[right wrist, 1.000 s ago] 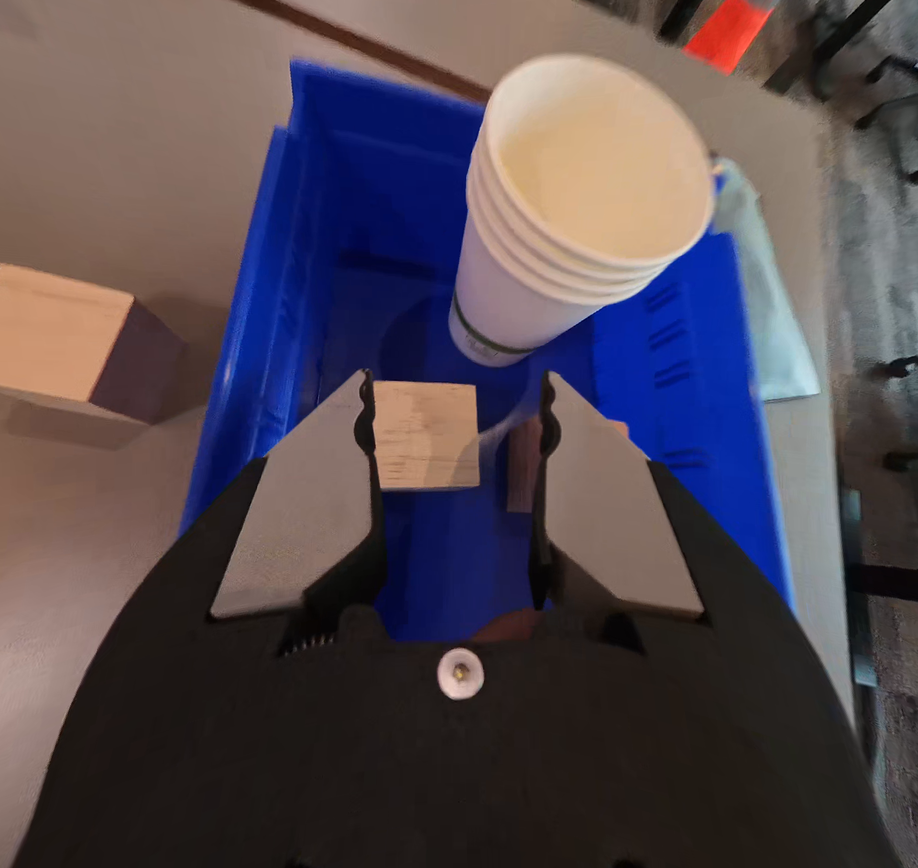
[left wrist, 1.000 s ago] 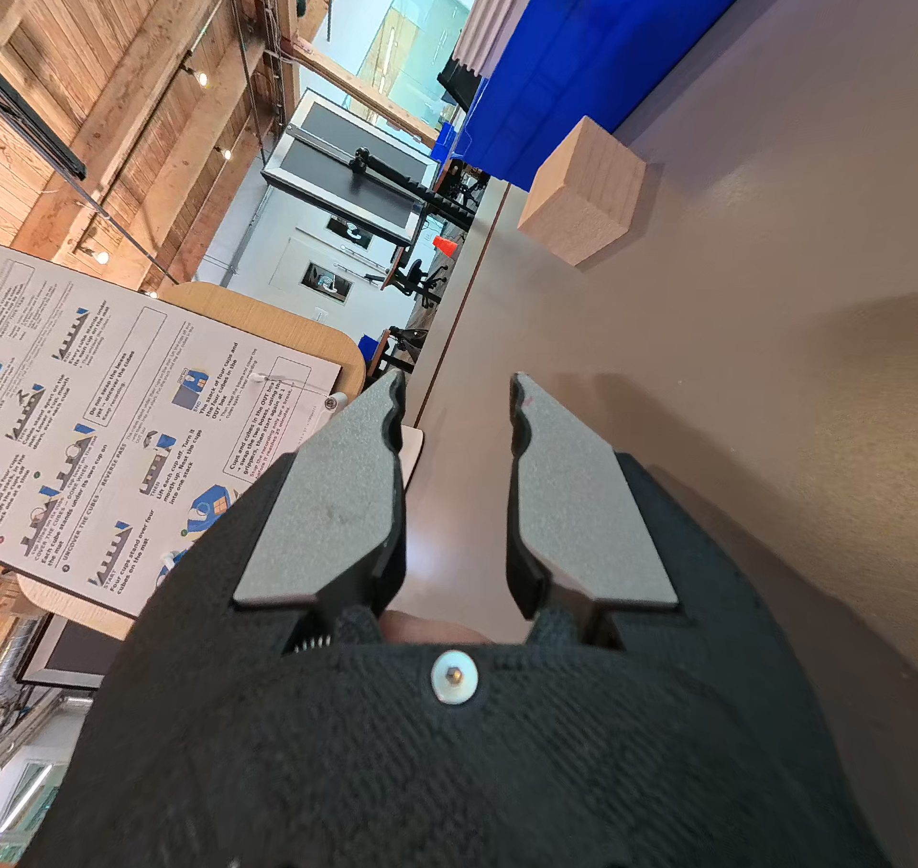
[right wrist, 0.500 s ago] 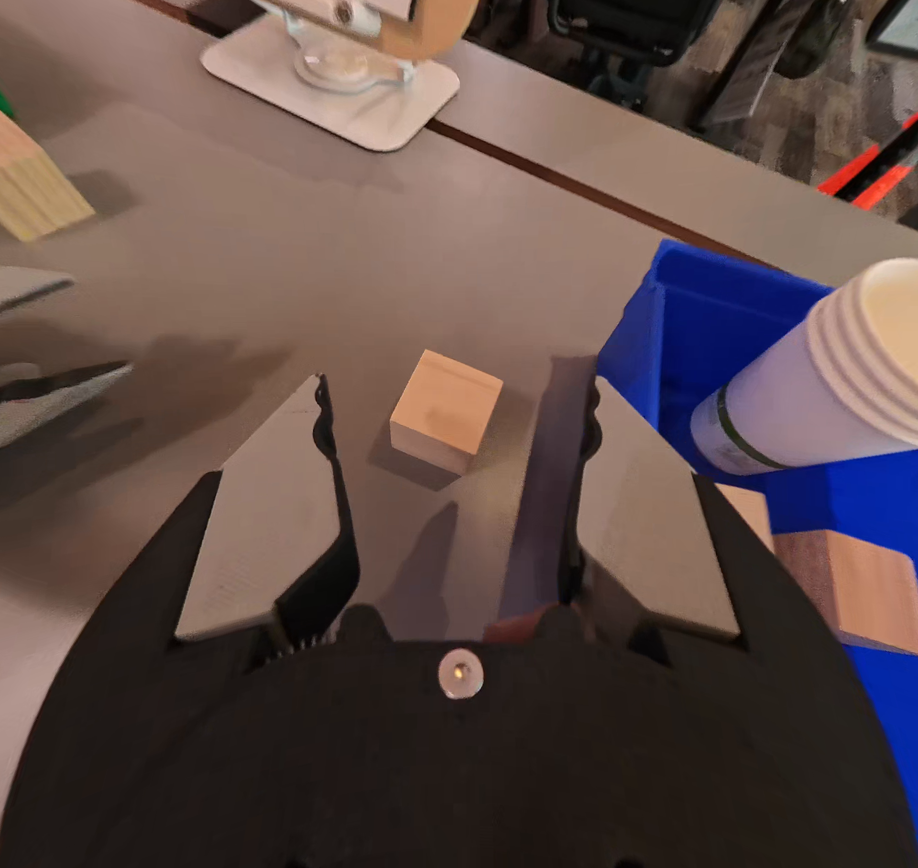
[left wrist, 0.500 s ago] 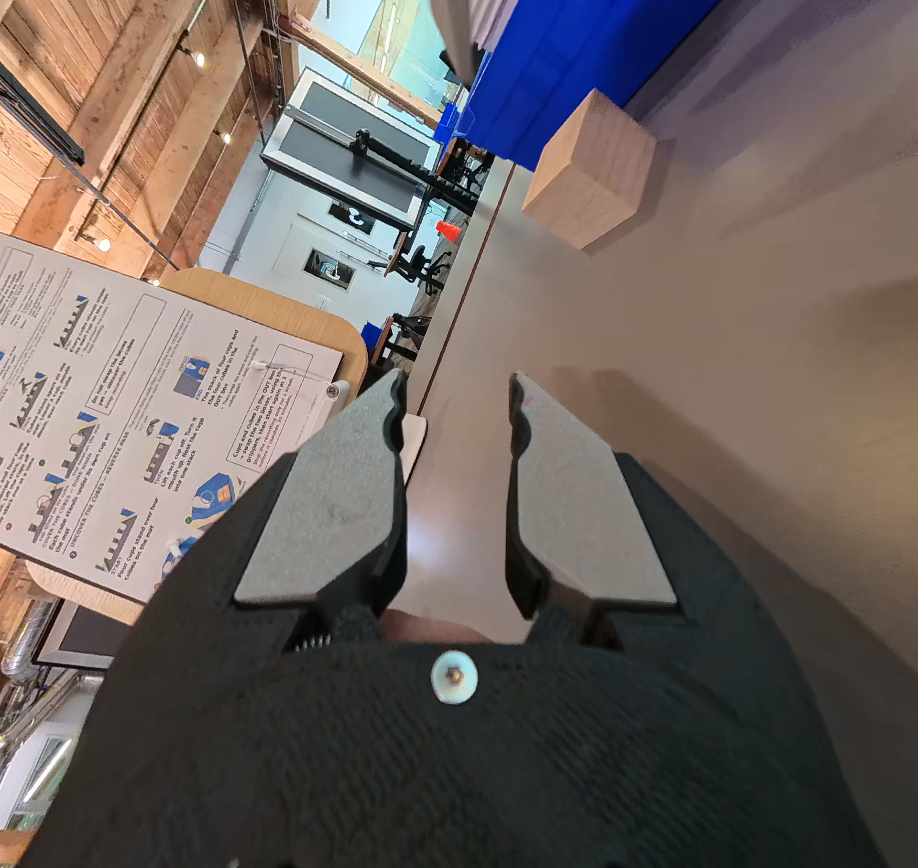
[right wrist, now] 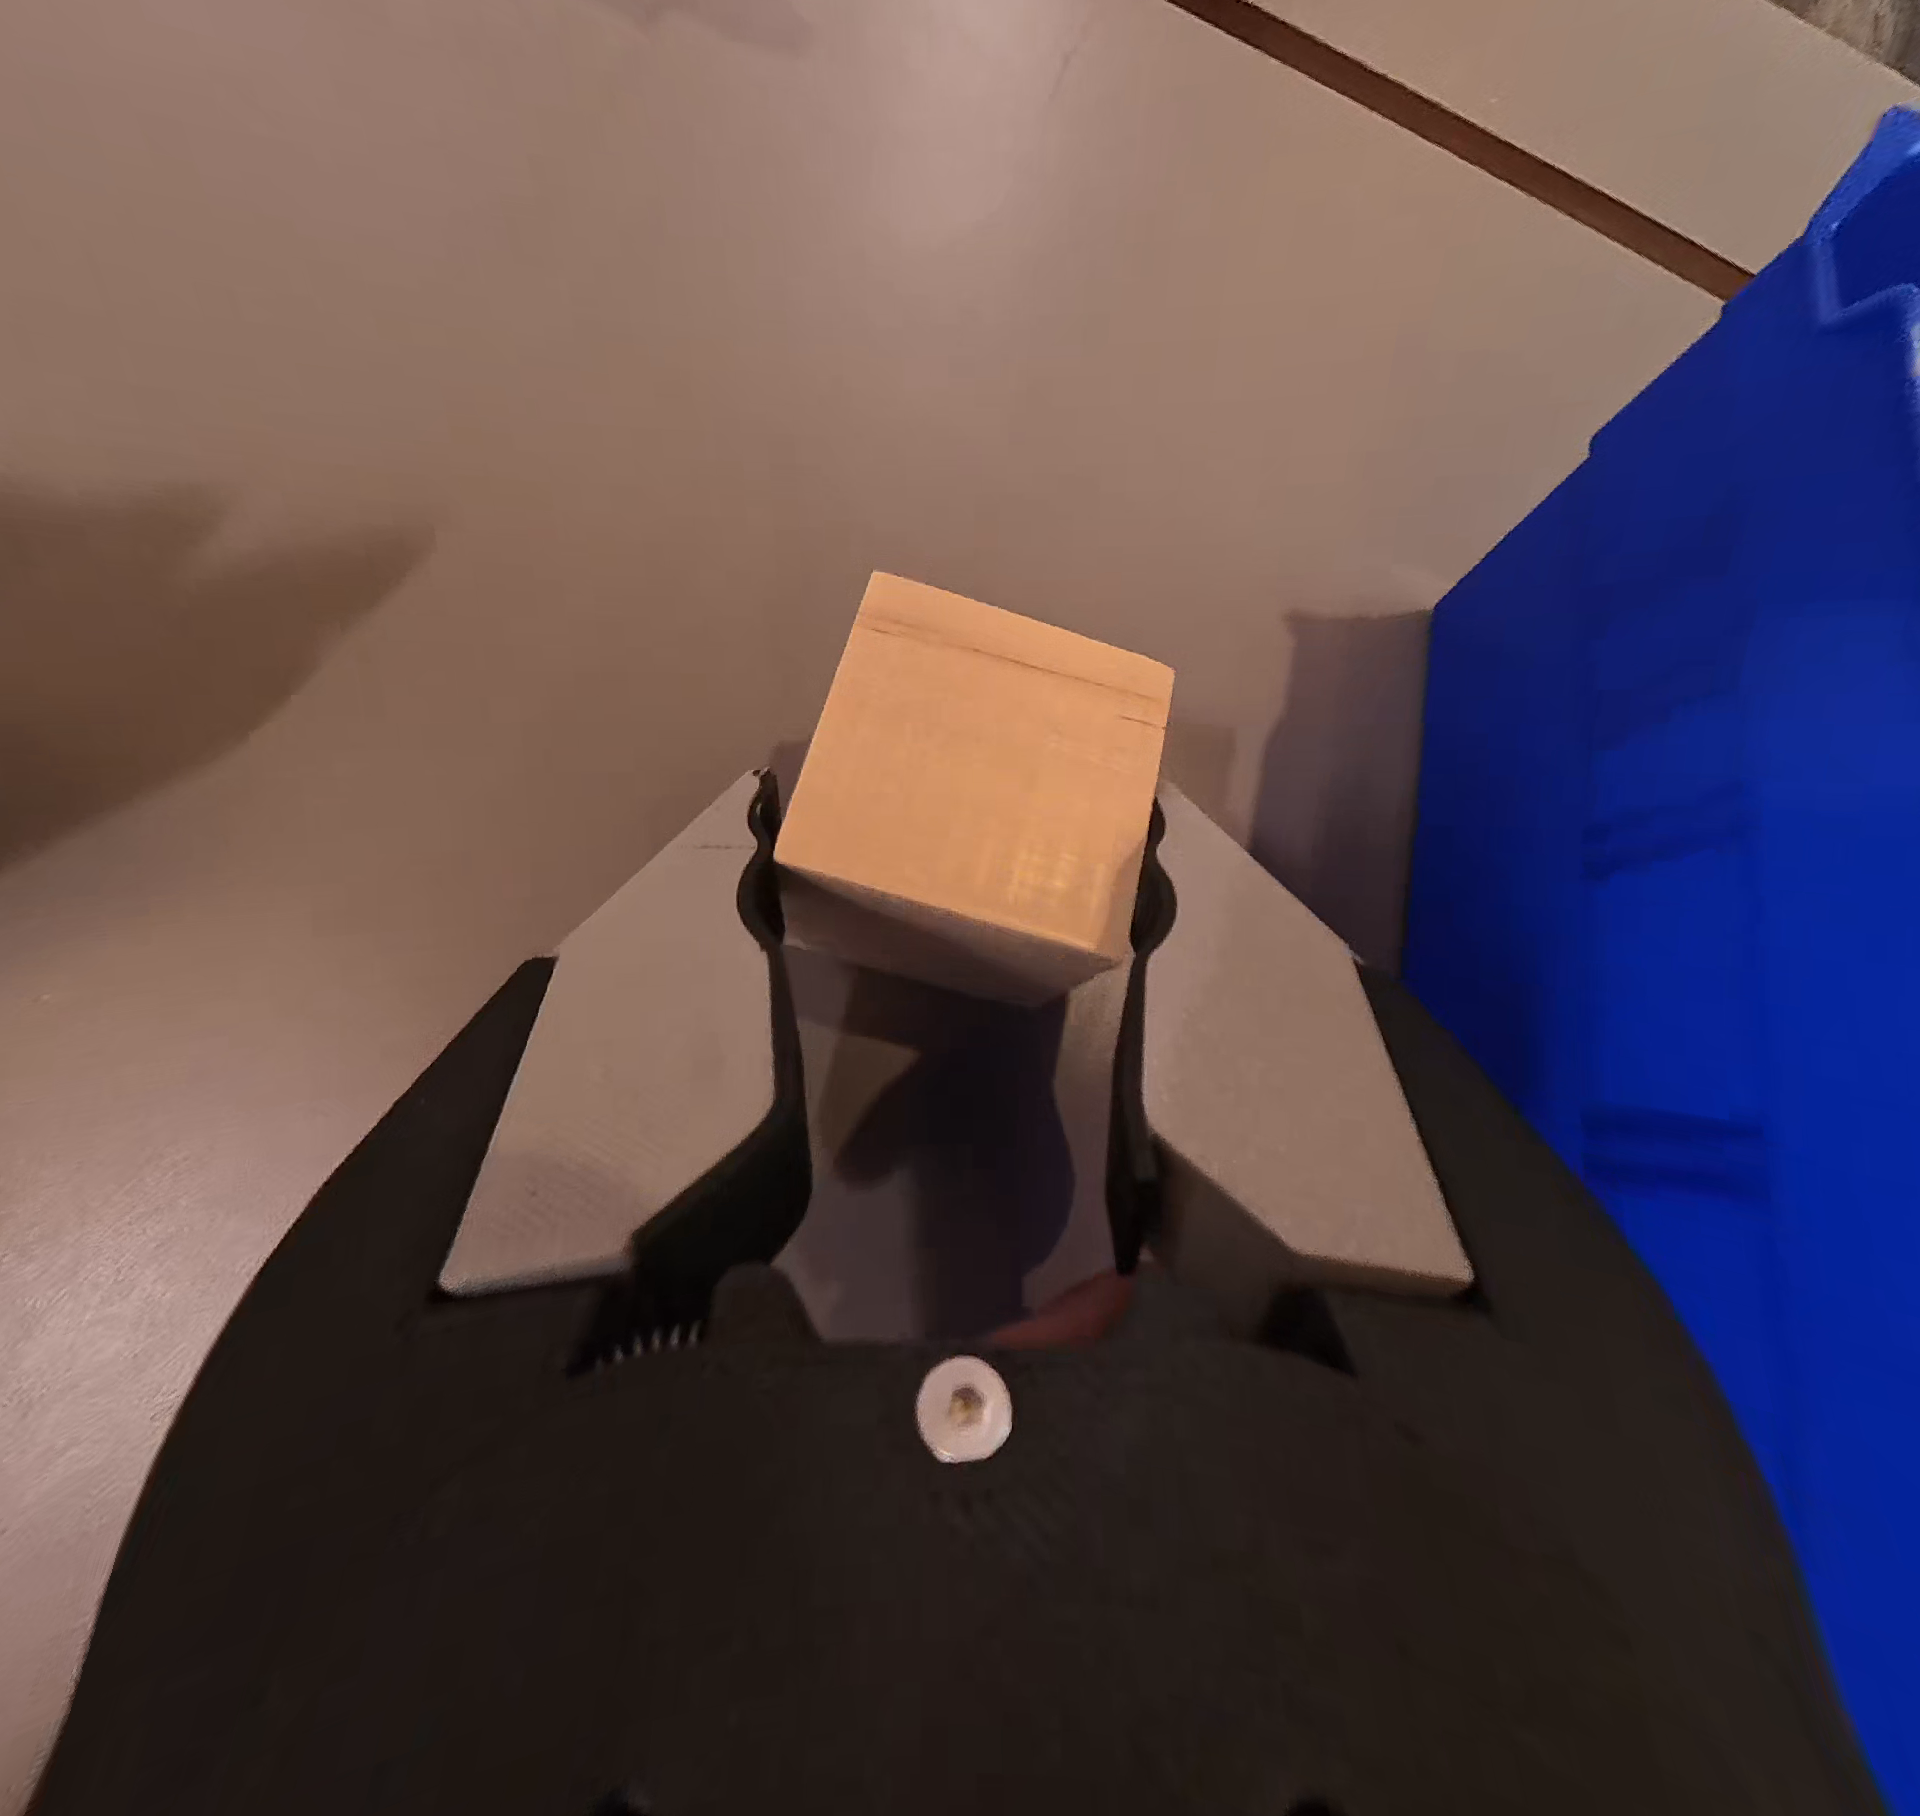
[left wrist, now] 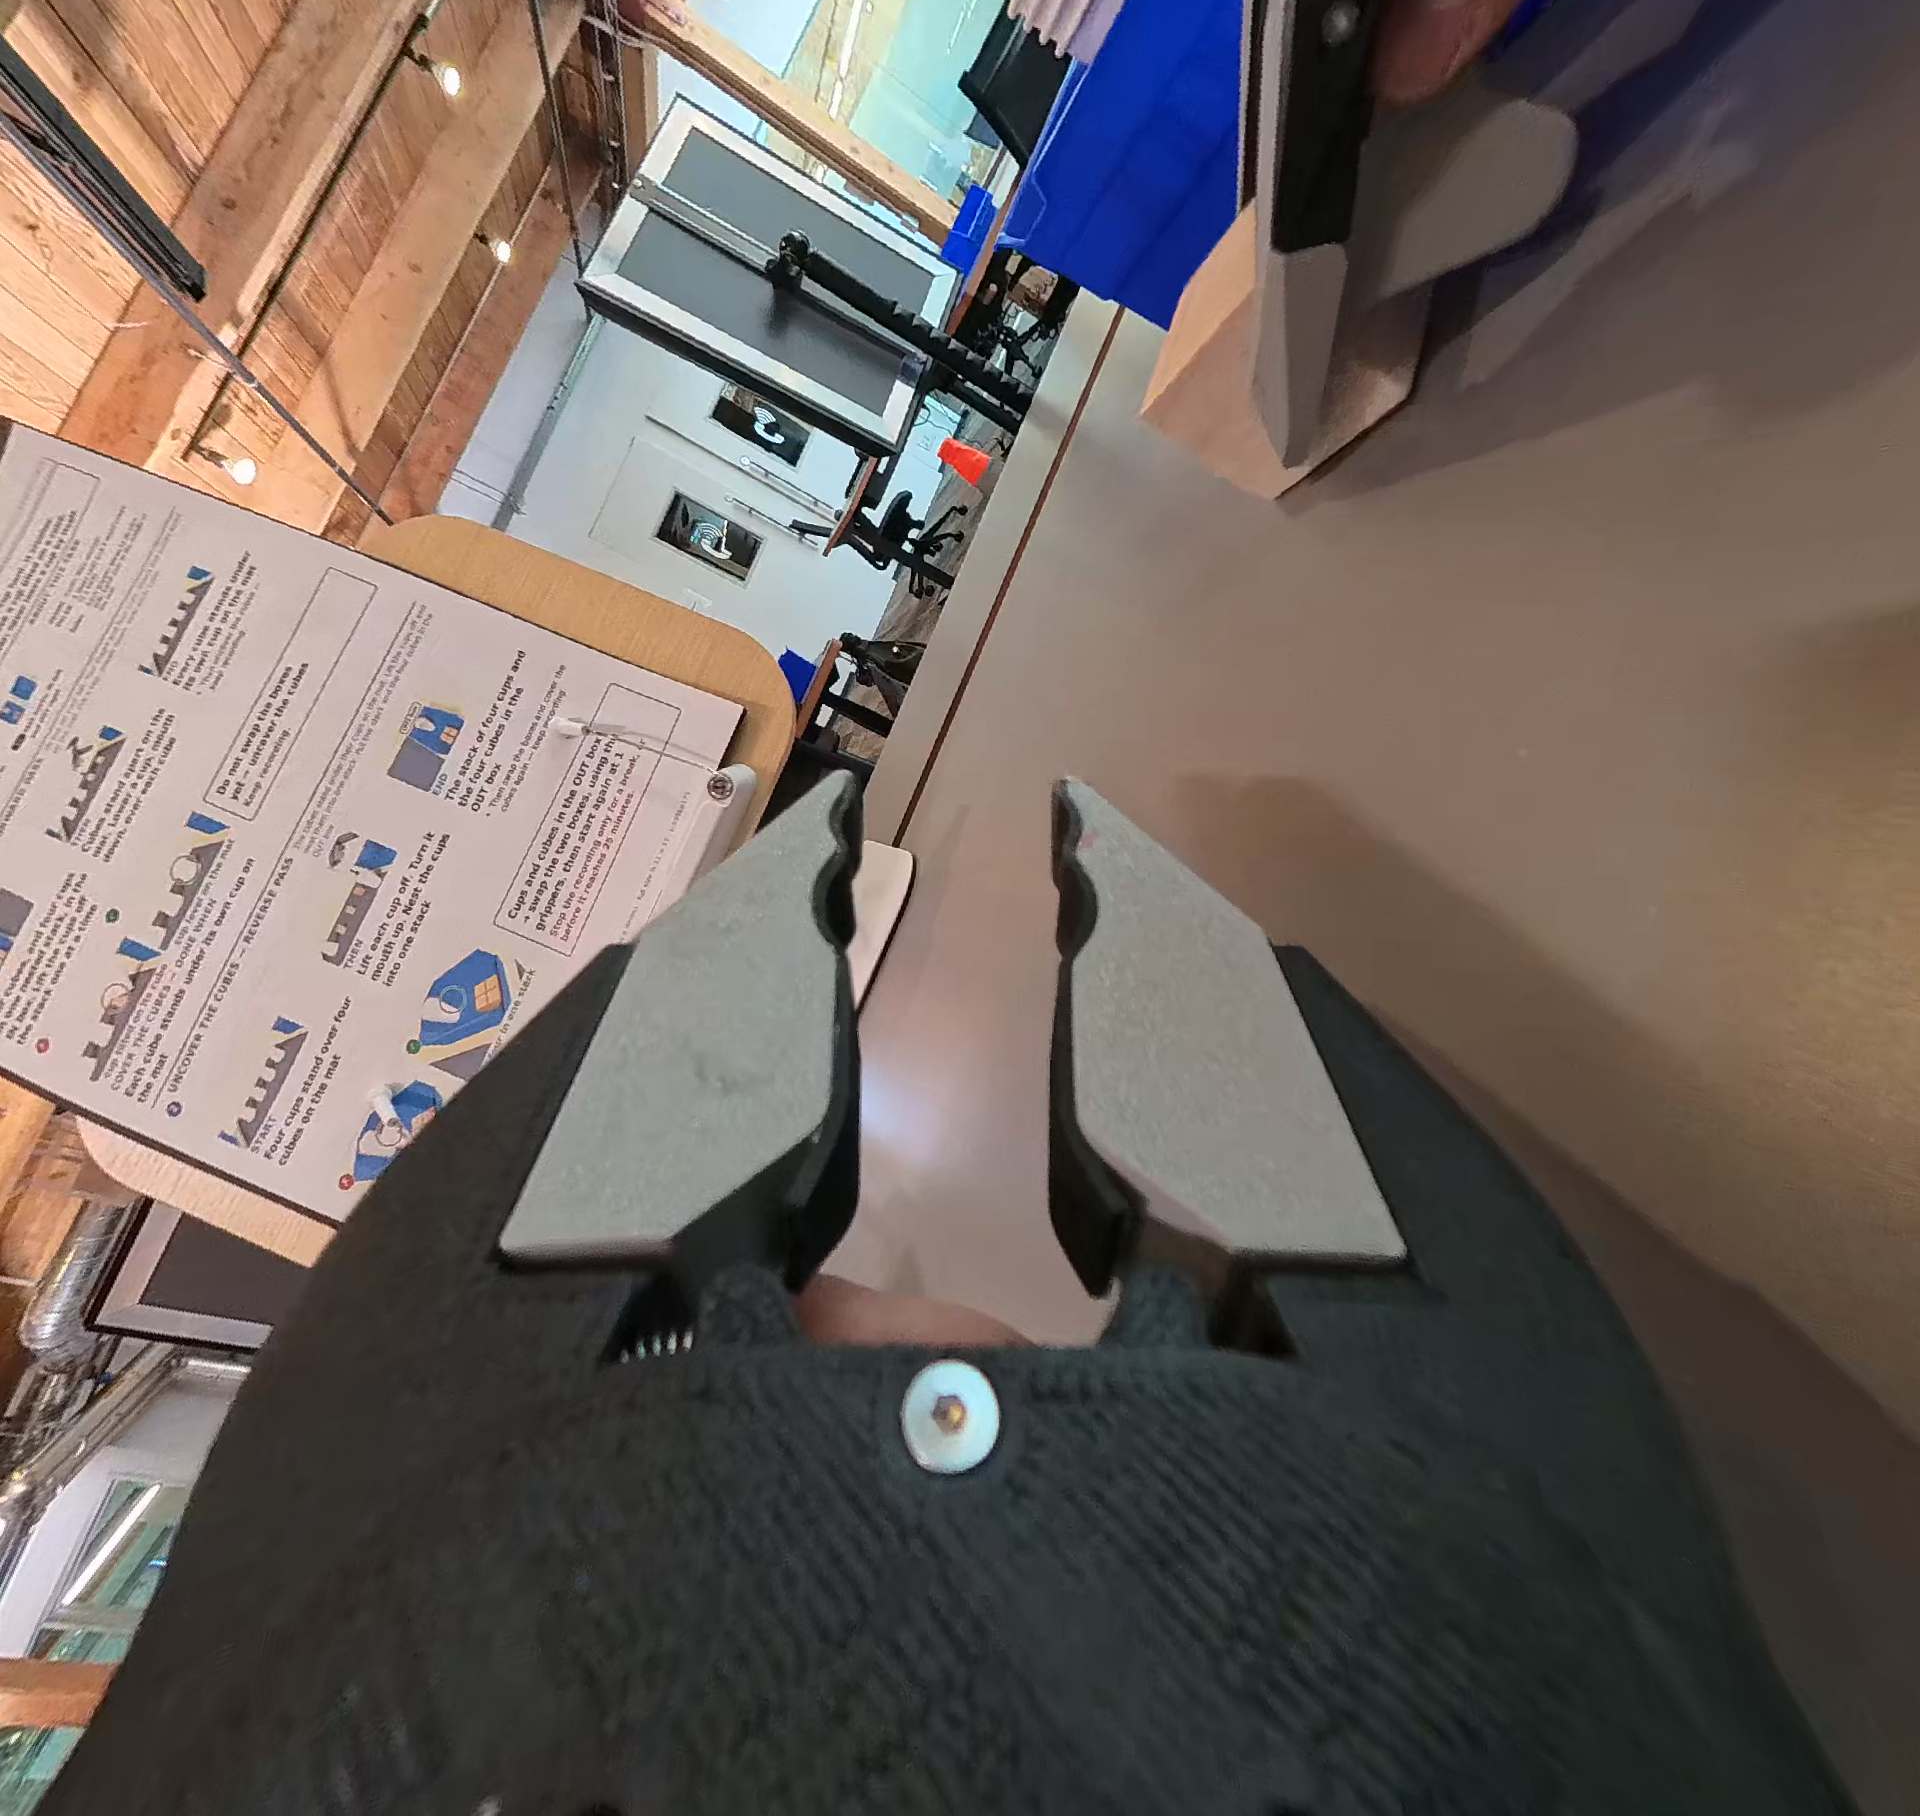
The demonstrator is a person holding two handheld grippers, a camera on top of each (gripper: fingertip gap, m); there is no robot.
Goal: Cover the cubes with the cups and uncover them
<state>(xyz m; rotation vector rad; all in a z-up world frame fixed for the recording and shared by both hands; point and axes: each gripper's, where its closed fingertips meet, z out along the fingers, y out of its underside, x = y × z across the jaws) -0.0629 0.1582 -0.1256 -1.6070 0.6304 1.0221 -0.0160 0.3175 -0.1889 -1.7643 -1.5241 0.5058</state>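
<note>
Beside the blue bin (right wrist: 1662, 935), on the grey-brown table (right wrist: 520, 416), the right gripper (right wrist: 961, 867) has a pale wooden cube (right wrist: 971, 779) between its fingertips. Both tips sit against the cube's side faces, so I take it as clamped on the block, which is turned a little askew in the grasp, one corner pointing down towards the gripper body. Whether the cube rests on the table or is just clear of it, I cannot tell.

The left gripper (left wrist: 954, 867) is rolled onto its side low over the table, its jaws parted with nothing between them. Past it stands an instruction sheet (left wrist: 312, 831) on a wooden board. In its view the right gripper shows far off at the top, closed around the same cube next to the bin.

As for progress, I judge this an early stage: the cubes are only being set out. No cup shows anywhere now and no cube is covered, so all the covering and all the uncovering are left to do.

The cube itself is light, unpainted wood with sharp edges, fine grain lines and a thin dark seam near the far edge of its top face.
</note>
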